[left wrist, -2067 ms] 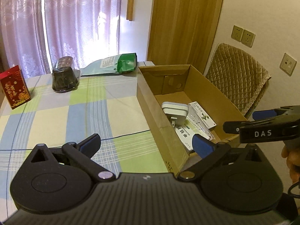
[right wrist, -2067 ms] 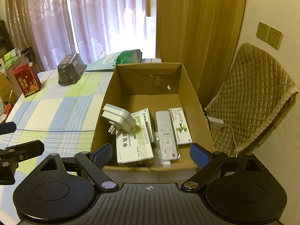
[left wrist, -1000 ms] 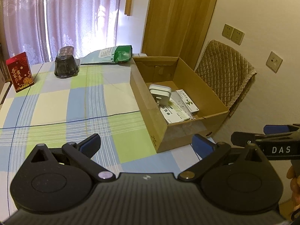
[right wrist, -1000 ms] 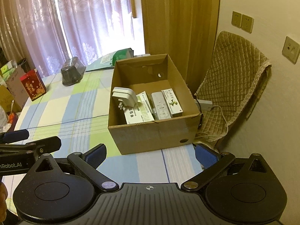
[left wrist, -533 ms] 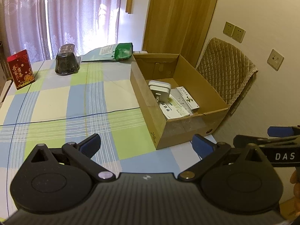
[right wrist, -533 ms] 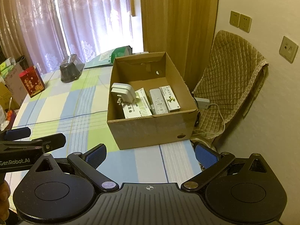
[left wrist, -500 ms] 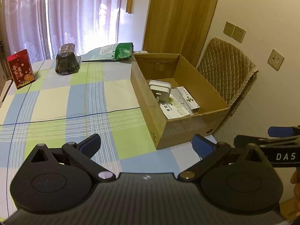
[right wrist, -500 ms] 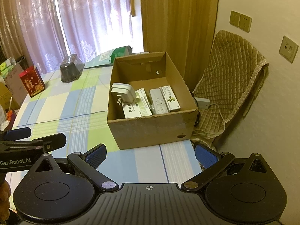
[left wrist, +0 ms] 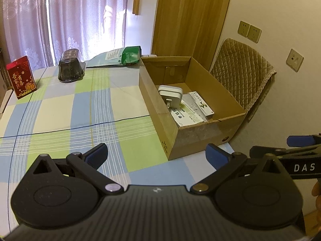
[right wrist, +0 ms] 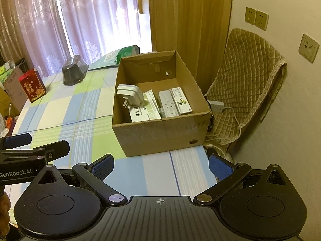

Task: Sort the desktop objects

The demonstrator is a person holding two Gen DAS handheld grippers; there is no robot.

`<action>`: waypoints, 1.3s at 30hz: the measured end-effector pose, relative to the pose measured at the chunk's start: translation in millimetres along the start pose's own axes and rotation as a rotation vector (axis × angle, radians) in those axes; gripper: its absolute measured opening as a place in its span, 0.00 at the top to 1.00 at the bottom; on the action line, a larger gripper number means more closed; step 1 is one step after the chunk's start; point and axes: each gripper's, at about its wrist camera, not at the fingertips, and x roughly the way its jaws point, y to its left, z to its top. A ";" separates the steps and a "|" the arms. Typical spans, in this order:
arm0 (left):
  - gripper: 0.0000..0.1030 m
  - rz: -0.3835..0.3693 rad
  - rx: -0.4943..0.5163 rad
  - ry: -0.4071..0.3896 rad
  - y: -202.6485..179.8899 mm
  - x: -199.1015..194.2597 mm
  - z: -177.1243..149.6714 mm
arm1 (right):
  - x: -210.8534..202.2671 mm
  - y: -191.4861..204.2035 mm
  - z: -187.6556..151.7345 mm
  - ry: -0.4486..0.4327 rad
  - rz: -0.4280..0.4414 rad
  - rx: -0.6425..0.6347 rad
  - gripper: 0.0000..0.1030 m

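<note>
An open cardboard box [left wrist: 228, 98] [right wrist: 160, 128] stands on the right end of the checked tablecloth. Inside it lie a white plug adapter [left wrist: 170, 95] [right wrist: 128, 94], a white remote [right wrist: 167, 104] and two or three medicine boxes [left wrist: 185, 116] [right wrist: 181, 100]. My left gripper [left wrist: 157, 156] is open and empty, held back from the box near the table's front. My right gripper [right wrist: 160, 165] is open and empty too, in front of the box. Each gripper shows at the edge of the other's view.
A red carton [left wrist: 21, 77] [right wrist: 32, 85], a dark plastic container [left wrist: 70, 68] [right wrist: 73, 70] and a green-and-white bag [left wrist: 120, 57] sit along the table's far side by the curtains. A padded chair [right wrist: 246, 76] with a white charger stands right of the box.
Both grippers have pulled back and up from the box, which now looks smaller and farther. Over the last half second almost nothing has moved.
</note>
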 end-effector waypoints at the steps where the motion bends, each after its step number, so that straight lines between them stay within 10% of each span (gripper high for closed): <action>1: 0.01 0.000 -0.001 0.002 0.1 0.5 -0.4 | 0.6 -0.2 -0.4 0.001 -0.001 0.000 0.00; 39: 0.01 0.008 -0.005 0.029 1.5 9.2 -7.2 | 9.1 -0.5 -7.0 0.028 -0.001 0.013 0.00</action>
